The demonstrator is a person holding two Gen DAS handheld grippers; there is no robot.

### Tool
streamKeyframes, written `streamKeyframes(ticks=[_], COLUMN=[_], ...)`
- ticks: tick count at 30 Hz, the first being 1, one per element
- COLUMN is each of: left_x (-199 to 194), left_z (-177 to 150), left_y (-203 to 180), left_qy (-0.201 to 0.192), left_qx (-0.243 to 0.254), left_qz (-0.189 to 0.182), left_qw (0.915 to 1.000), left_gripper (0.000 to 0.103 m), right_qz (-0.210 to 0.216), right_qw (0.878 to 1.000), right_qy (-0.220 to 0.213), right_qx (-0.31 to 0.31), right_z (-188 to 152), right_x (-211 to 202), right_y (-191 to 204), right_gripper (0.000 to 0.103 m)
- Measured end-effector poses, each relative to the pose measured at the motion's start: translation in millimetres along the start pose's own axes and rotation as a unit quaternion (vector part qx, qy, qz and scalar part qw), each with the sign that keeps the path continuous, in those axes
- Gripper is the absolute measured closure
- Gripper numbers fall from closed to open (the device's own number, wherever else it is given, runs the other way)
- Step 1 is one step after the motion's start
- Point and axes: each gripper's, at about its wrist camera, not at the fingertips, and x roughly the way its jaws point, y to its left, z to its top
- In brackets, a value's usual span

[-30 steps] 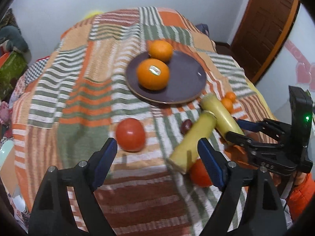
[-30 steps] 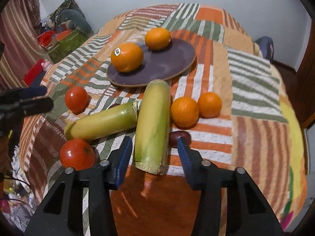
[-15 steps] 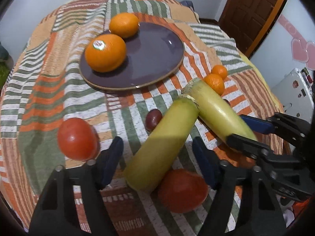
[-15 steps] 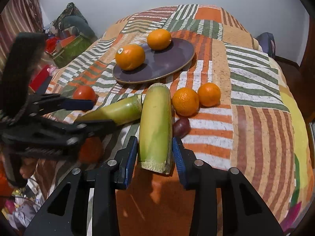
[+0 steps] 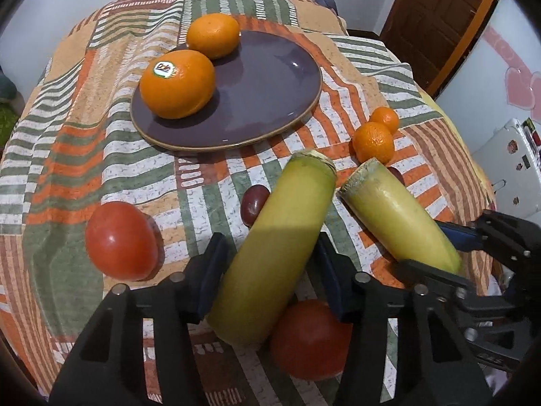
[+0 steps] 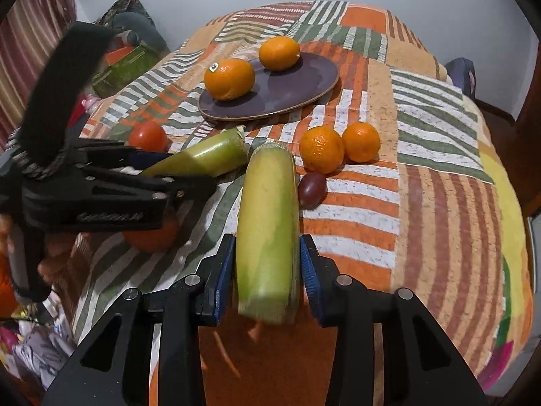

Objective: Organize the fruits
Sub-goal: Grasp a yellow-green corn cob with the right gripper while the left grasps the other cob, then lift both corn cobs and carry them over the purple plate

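Now, from the left wrist camera I see my left gripper (image 5: pixel 270 282) around the lower half of a yellow-green corn cob in its husk (image 5: pixel 275 247); the jaws are closing, the cob is between them, and both blue pads (image 5: pixel 211 275) look just at the husk, but I cannot tell if they press already. The cob lies tilted on the patchwork cloth (image 5: pixel 67 155), its cut end pointing toward the purple plate (image 5: pixel 270 84) that carries two oranges (image 5: pixel 177 83). One tomato (image 5: pixel 120 245) sits at the left and a second tomato (image 5: pixel 309 336) is partly under the cob, touching it, so I judge a lift should go straight up not to roll it. A dark plum (image 5: pixel 253 201) rests beside the cob. From the right wrist camera, my right gripper (image 6: pixel 267 272) has the second corn cob (image 6: pixel 267 223) between its jaws near the cut base; they open very slightly, with thin gaps beside the husk, so I think it is not firmly held. Two mandarins (image 6: pixel 341 145) and another plum (image 6: pixel 311 185) lie just right of it. I judge both cobs stiff and fairly heavy, the husk smooth and a bit slippery, so holding near the middle should balance better than at the end.
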Motion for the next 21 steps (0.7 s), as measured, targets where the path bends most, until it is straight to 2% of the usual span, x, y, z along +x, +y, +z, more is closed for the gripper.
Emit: streamKeyframes(ticks=[2,5,8,12,21], left_x=[-6,-18,-29,-40,-59], left_z=[1,1,-4,-18,-48], left_y=[2,8,16,23,37], left_qy=[-0.006,-0.017,-0.019,-0.021,-0.008], left_qx=[-0.002,-0.004,-0.015,-0.012,-0.016], left_qz=[0.002,0.013,0.006,0.026,0.014], left_qw=[1.0000,0.9998,0.9997,0.9994,0.9997], left_gripper=[0.061,0.066,0.066,0.066,0.066], right_qz=[-0.001,-0.001,0.002,-0.002,-0.004], right_qw=[1.000,1.000,1.000,1.000,1.000], right_qy=[0.000,-0.003,-0.003,-0.002,0.014], right_qx=[0.002,0.004,0.004,-0.004,-0.026], right_z=[2,0,-3,-9,-13], right_x=[2,0,-5,-10,-15], right_y=[1,2,2,5,13], right_gripper=[0.067,0.068,0.068,0.068,0.068])
